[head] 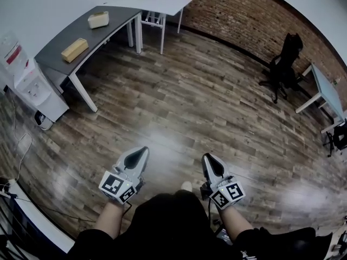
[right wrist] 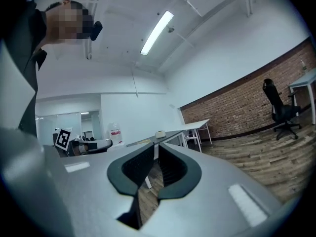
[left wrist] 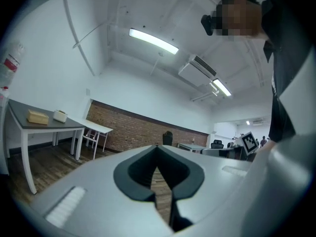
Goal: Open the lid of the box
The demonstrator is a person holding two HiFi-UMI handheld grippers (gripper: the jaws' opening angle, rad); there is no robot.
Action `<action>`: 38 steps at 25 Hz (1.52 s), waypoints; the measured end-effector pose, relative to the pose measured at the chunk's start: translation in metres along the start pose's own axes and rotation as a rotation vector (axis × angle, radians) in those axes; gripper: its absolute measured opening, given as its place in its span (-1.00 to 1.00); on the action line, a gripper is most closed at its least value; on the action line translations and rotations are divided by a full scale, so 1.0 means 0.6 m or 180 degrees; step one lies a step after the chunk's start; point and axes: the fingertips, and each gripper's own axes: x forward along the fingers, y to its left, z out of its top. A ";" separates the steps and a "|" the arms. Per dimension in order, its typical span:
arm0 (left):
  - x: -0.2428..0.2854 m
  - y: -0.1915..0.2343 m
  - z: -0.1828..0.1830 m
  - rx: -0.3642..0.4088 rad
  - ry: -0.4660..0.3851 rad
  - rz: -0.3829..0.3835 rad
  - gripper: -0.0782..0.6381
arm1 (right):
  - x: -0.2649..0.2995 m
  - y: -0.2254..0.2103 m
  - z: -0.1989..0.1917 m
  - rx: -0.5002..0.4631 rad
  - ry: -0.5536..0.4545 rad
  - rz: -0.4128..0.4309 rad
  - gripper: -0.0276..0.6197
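Two boxes lie on the dark grey table (head: 59, 58) at the far left: a tan box (head: 75, 50) nearer me and a cream box (head: 98, 19) beyond it. Both lids look closed. In the left gripper view the tan box (left wrist: 37, 116) and cream box (left wrist: 60, 115) show small and far off. My left gripper (head: 142, 151) is held low over the wooden floor, shut and empty, its tips (left wrist: 157, 147) touching. My right gripper (head: 207, 158) hangs beside it, with a narrow gap between its tips (right wrist: 156, 146) and nothing in it. Both are well short of the table.
A water dispenser (head: 30, 83) stands left of the grey table. A white table (head: 162, 1) adjoins it at the back by the brick wall. A black office chair (head: 284, 64) and a pale desk (head: 325, 88) stand at the right. Cables lie on the floor at the left (head: 21, 145).
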 end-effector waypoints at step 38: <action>0.265 0.202 0.041 -0.0112 -0.0276 0.0977 -0.78 | 0.321 -0.291 0.074 0.0286 -0.0042 0.0671 -0.91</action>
